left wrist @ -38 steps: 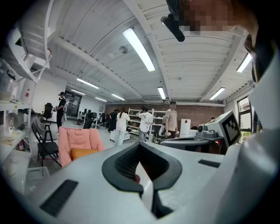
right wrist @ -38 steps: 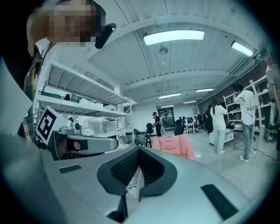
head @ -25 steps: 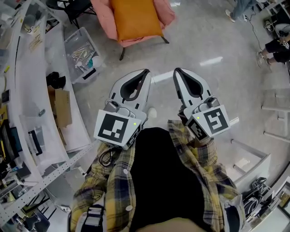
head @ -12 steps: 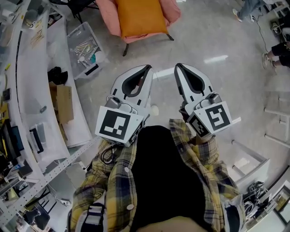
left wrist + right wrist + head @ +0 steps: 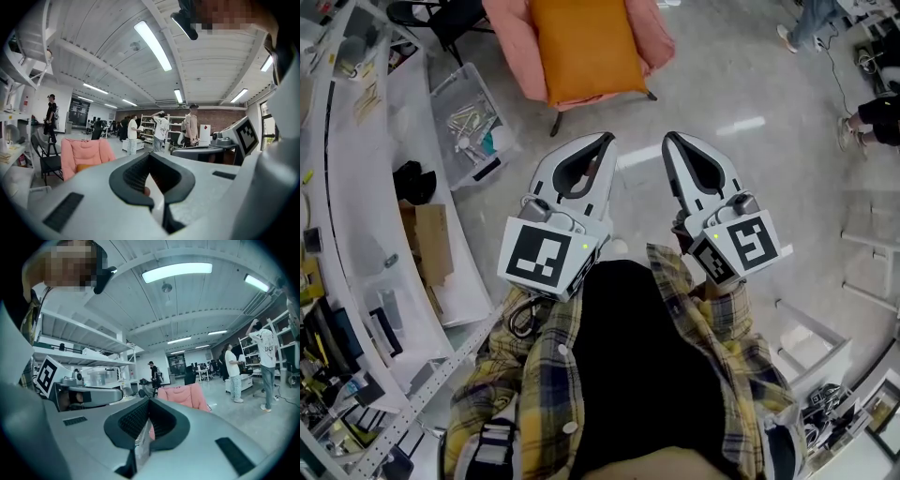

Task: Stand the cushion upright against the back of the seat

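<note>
My left tongs [image 5: 602, 141] and right tongs [image 5: 668, 141] are pressed together, empty. The square orange fabric cushion [image 5: 586, 47] lies beyond reach on the far pink armchair [image 5: 511, 42].

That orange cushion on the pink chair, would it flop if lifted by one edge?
Probably: the cushion looks plump and rounded, so it would likely sag. It seems light for its bulk. Its matte fabric should not slip, but stood against the padded chair back it may slump.
</note>
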The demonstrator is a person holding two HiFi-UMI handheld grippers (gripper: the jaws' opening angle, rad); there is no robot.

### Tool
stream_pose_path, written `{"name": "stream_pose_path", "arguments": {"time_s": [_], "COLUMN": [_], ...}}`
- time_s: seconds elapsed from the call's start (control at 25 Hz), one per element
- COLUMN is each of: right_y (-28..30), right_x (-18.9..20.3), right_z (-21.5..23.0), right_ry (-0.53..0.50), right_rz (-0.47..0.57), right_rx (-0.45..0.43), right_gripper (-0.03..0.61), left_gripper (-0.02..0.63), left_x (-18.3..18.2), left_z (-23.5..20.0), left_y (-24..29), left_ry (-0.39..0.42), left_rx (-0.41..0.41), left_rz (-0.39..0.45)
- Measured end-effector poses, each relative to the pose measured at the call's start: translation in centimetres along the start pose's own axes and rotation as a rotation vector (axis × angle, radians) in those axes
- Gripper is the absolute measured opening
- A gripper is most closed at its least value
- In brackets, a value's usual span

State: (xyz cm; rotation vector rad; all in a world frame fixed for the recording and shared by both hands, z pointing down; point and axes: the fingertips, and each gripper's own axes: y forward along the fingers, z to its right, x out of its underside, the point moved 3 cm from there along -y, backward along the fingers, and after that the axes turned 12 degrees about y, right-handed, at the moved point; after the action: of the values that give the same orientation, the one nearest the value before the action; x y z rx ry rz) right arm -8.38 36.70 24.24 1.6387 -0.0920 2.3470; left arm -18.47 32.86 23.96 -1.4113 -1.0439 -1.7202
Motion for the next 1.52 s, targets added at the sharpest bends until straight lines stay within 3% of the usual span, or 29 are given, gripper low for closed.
{"name": "stream_pose_path", "arguments": {"time_s": [0.4,0.92,1.24,1.52], "right_y": [8.2,13.5,15.4,17.0], "right_x": [-1.8,-1.8,-4.0,-8.0], "right_z": [2.6,7.2,13.1,18.8], "right_ry": [-0.001,0.047,0.049,0.035], "right_rz": [0.004,-0.001,-0.029,-0.064], "right_rx": [0.038,0.099,0.082,-0.011], "right_gripper": [0.017,0.017,0.017,0.017], "left_gripper": [0.003,0.003,0.003,0.003], "left_x": [0.3,2.4,1.9,-0.7], "left_z": [-7.9,-12.7,-13.9,-14.0], "left_y": [4.5,9.3,15.3,20.9], "left_ry": [-0.005,-0.026,-0.043,-0.06], "left_rx": [0.023,0.045,-0.003,-0.117], "left_rz": [0.01,-0.041,-0.054,-0.047]}}
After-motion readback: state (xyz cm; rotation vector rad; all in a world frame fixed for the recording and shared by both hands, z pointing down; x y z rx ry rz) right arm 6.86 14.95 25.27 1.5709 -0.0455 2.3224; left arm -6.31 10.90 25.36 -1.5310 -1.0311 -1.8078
